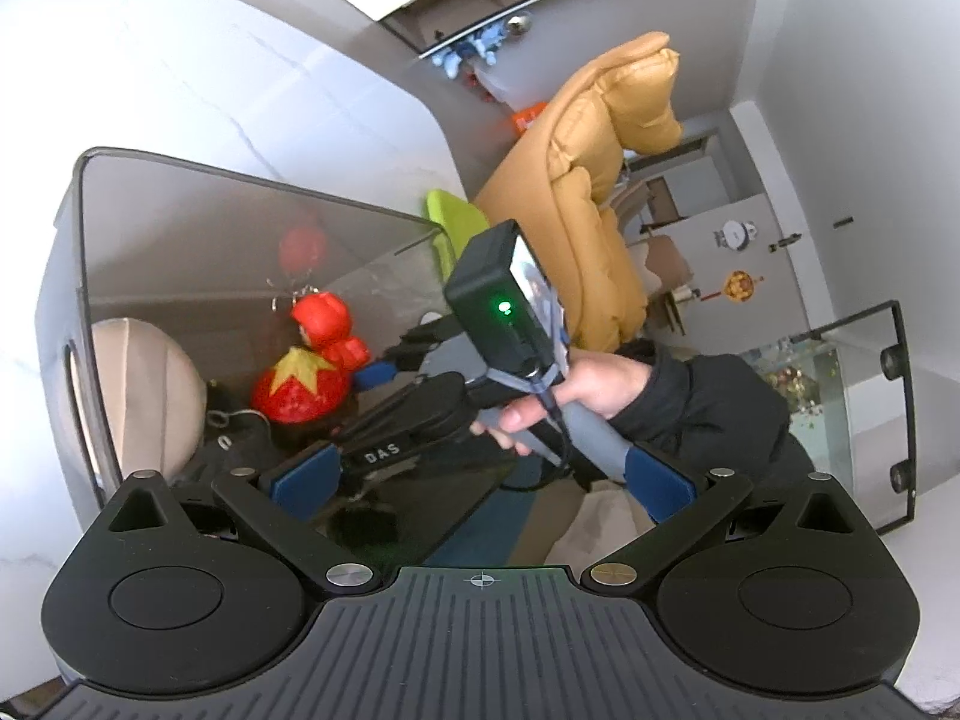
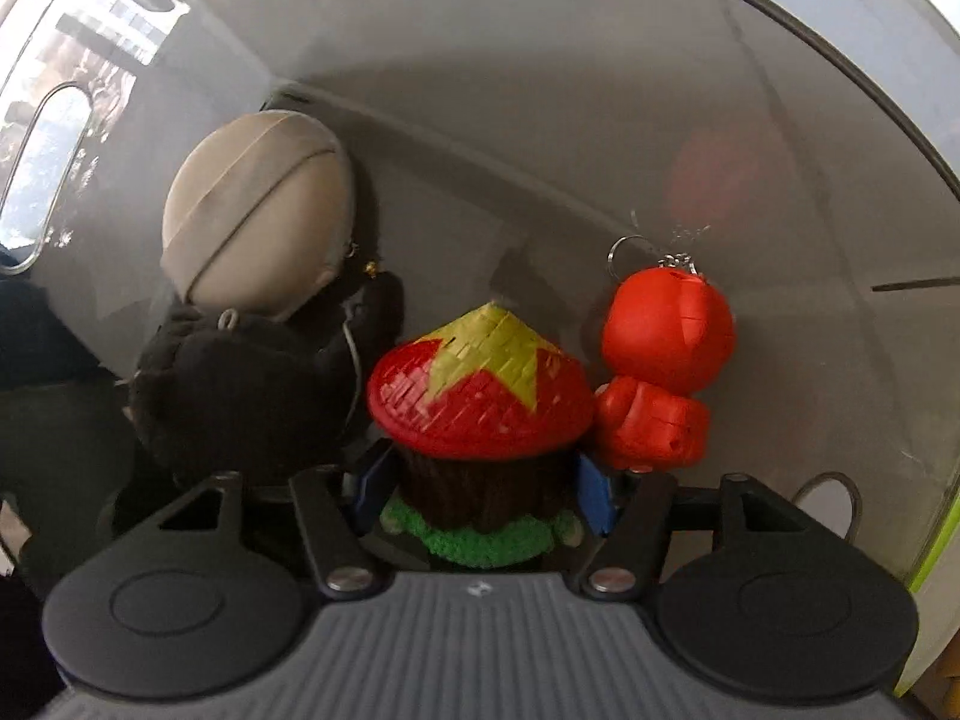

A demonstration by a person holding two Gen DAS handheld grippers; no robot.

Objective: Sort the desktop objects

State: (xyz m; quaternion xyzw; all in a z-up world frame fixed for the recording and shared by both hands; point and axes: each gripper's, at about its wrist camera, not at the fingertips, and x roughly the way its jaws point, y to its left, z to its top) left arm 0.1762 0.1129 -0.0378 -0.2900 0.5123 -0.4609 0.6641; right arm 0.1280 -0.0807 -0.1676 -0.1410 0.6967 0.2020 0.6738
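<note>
Doll with red star-painted conical hat: inside grey bin, just beside red figurine keychain. Light, soft knitted body, stiff brittle hat. Grip at body below brim. Right gripper: pinching that body. Left gripper: spread, empty.

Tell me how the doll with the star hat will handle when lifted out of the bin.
The doll looks soft-bodied, so probably light and squashy. Its wide hat makes it top-heavy, likely to tip. The hat looks stiff and may snag the red figure.
</note>
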